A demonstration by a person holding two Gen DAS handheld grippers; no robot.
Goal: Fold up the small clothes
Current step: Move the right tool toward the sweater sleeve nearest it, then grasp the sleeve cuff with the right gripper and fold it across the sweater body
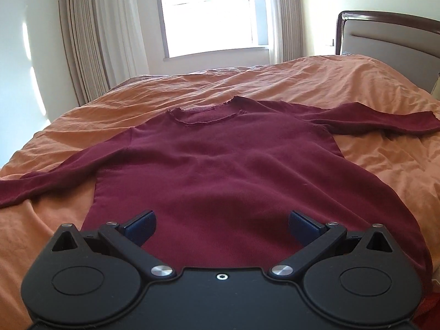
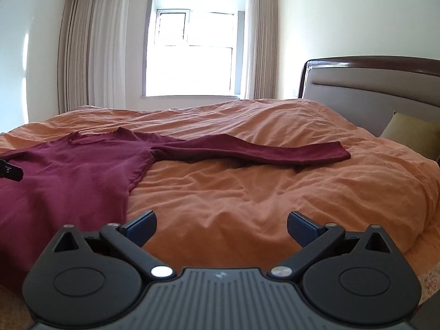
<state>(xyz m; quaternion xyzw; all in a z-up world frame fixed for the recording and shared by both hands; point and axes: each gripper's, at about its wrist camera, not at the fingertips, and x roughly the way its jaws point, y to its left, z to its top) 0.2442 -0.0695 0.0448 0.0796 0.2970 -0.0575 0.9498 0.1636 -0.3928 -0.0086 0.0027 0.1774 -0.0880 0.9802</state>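
A maroon long-sleeved sweater (image 1: pixel 228 159) lies flat on the orange bed cover (image 1: pixel 275 82), collar far, both sleeves spread out. My left gripper (image 1: pixel 222 224) is open and empty, just above the sweater's near hem at its middle. My right gripper (image 2: pixel 221 225) is open and empty over the bare cover, to the right of the sweater's body (image 2: pixel 71 176). The right sleeve (image 2: pixel 253 151) stretches out ahead of it. A bit of the left gripper (image 2: pixel 9 172) shows at the far left edge of the right wrist view.
A padded headboard with a dark wooden frame (image 2: pixel 371 82) stands at the right, with a pale yellow pillow (image 2: pixel 412 134) below it. A window (image 2: pixel 189 55) with beige curtains (image 2: pixel 82 52) is beyond the bed's far side.
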